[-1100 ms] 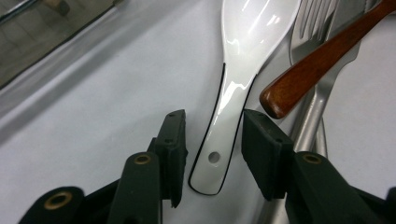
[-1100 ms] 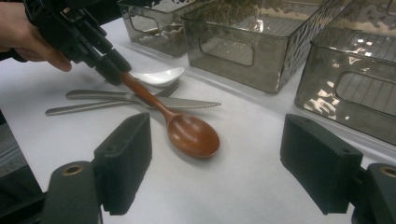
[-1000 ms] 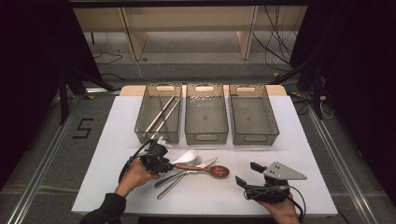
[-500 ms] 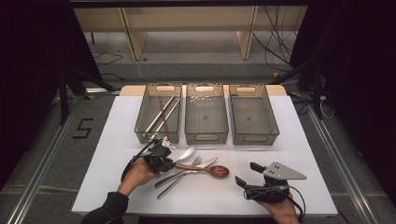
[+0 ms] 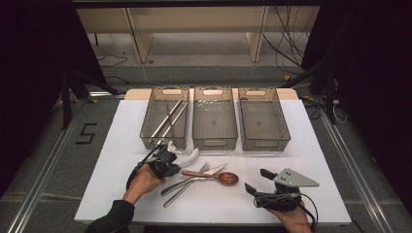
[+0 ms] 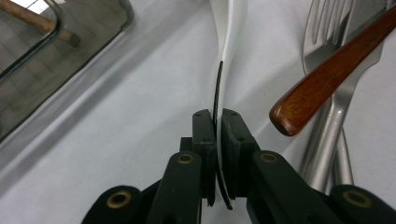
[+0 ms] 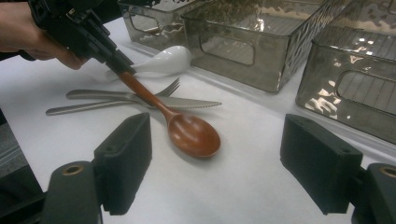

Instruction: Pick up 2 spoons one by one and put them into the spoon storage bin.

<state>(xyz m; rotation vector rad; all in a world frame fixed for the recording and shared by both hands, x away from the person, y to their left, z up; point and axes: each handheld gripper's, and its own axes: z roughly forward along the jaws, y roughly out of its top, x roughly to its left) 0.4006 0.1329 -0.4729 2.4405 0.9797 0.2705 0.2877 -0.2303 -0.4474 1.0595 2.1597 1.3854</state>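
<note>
High view: the left tongs (image 5: 171,156) lie at about 8 o'clock on the white surface (image 5: 316,160), and their jaws, which have just been closing, pinch the handle of a white spoon (image 5: 190,157). Left gripper view: the two black pads meet on the thin edge of the spoon's handle (image 6: 223,88), which runs straight up toward 12 o'clock; the spoon's bowl lies just in front of the nearest bin (image 5: 165,118), at 11 o'clock of the surface, in which two long sticks rest. Just beside the white spoon, toward 3 o'clock, a wooden spoon (image 5: 214,176) lies across a fork (image 5: 189,178) and a knife (image 5: 194,183), its brown handle end near the gripped handle. Right gripper view: the right tongs (image 7: 217,163) stand wide open with nothing between the jaws, well apart from the cutlery, at about 5 o'clock of the surface. Two further bins (image 5: 214,119) (image 5: 262,119) stand at 12 and 1 o'clock.
</note>
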